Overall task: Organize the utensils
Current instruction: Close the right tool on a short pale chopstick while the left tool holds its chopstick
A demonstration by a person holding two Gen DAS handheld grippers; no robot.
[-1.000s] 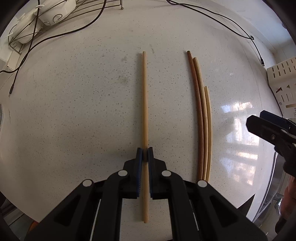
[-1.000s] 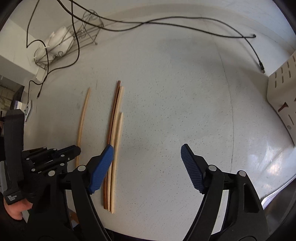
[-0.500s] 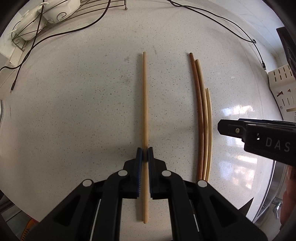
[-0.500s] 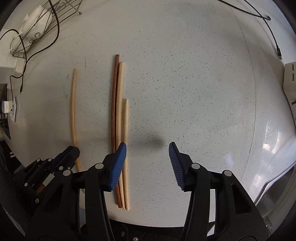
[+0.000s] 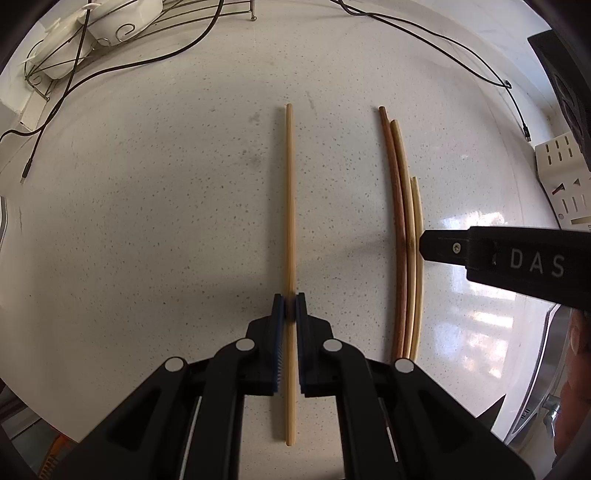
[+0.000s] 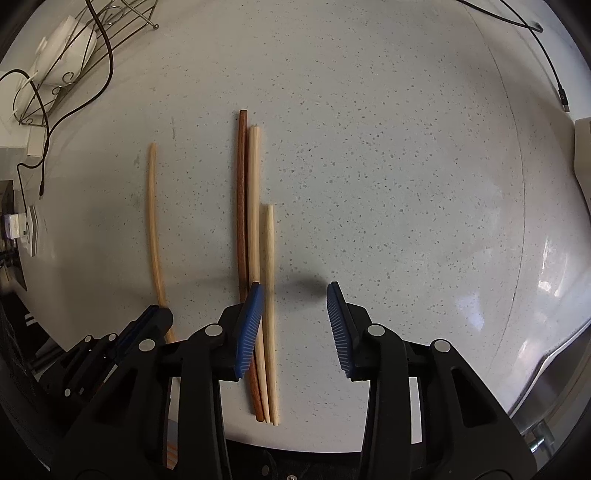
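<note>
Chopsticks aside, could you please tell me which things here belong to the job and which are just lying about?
Job: lone chopstick; three bunched chopsticks; left gripper; right gripper.
Lying about: cables; wire rack; slotted white holder.

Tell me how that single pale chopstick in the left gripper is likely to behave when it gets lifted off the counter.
The pale chopstick looks like a thin, straight wooden rod, so probably stiff and very light. The left gripper is shut on it well off its middle, so the long free end may dip. It looks round on a smooth counter, so it could roll if released.
</note>
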